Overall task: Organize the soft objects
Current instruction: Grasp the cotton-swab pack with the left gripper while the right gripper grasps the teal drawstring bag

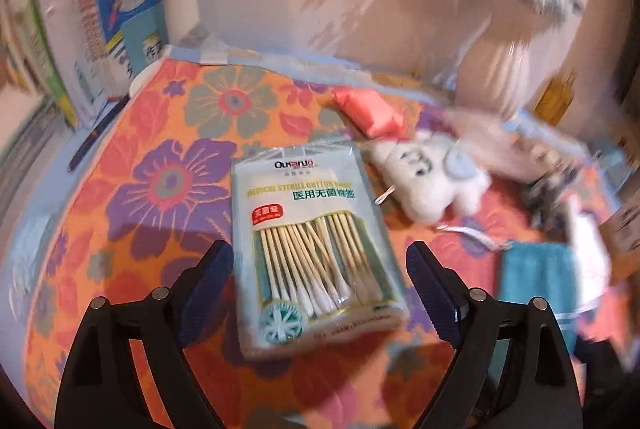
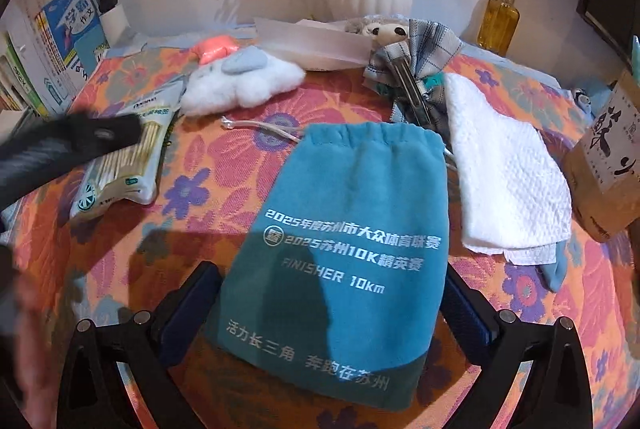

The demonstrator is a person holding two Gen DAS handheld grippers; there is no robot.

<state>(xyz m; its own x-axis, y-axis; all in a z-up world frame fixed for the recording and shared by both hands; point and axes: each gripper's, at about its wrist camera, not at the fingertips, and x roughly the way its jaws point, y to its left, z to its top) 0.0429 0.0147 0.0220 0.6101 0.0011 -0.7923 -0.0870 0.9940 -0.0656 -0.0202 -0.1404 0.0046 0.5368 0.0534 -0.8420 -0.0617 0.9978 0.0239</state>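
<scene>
The left wrist view is smeared by motion, worst along its right side, where the vase and greenery dissolve into streaks. At far left, books (image 1: 120,17) stand against the wall with blurred blue covers whose characters cannot be read, and a dark pen (image 1: 94,137) lies below them on the floral cloth (image 1: 160,189). The left gripper (image 1: 320,269) hangs with jaws spread wide around the near end of a cotton swab packet (image 1: 316,249), touching nothing; the packet reads "Ouranjo" and "MEDICAL STERILE COTTON", partly washed out. Right of it lie a pink pouch (image 1: 370,109) and a white plush toy (image 1: 432,185), its face marks unclear.

In the right wrist view, the other gripper crosses the left edge as a dark blur over the swab packet. The right gripper (image 2: 332,309) is also wide open, straddling the lower part of a teal drawstring bag (image 2: 340,249) lying flat on the cloth, printed "FINISHER 10km" amid Chinese lines; whether the pads touch it cannot be told. Further right sit a checked cloth (image 2: 420,45) half hiding a stuffed animal, a folded white towel (image 2: 504,173), an amber bottle (image 2: 498,25) and a brown box (image 2: 612,165) cut off by the frame.
</scene>
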